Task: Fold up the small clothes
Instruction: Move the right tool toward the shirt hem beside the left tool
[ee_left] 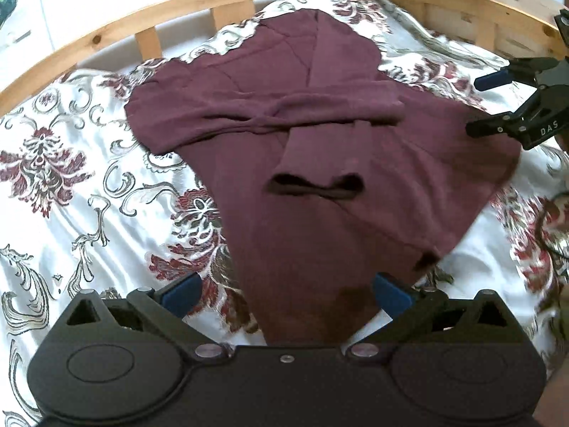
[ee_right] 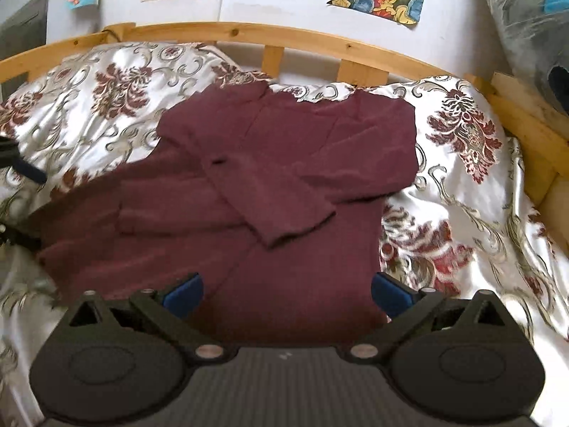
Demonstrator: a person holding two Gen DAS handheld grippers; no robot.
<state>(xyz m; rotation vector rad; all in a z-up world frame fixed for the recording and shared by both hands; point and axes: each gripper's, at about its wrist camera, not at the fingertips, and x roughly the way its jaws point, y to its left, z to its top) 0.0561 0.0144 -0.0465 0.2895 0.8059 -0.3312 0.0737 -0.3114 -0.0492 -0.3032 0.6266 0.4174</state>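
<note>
On the bed, over a floral bedspread (ee_left: pixel 64 192), a maroon long-sleeved top (ee_left: pixel 320 192) lies flat, both sleeves drawn in across the body; the sleeve cuff (ee_left: pixel 313 186) rests near the middle of the garment. Judgement: sleeves were laid inward to narrow the piece to a rectangle before the lengthwise fold.

Left hand-held gripper (ee_left: pixel 284 293): blue pads spread wide, nothing between them but the hem region below; no cloth pinched. Right hand-held gripper (ee_right: pixel 284 293): likewise fully spread and empty, hovering over the near part of the top (ee_right: pixel 270 178). It also shows at the right edge of the left wrist view, clear of the fabric.

Wooden bed rail (ee_right: pixel 284 35) runs behind, so the garment sits well inside the mattress. Likely next: grasp hem corners, one per side.
</note>
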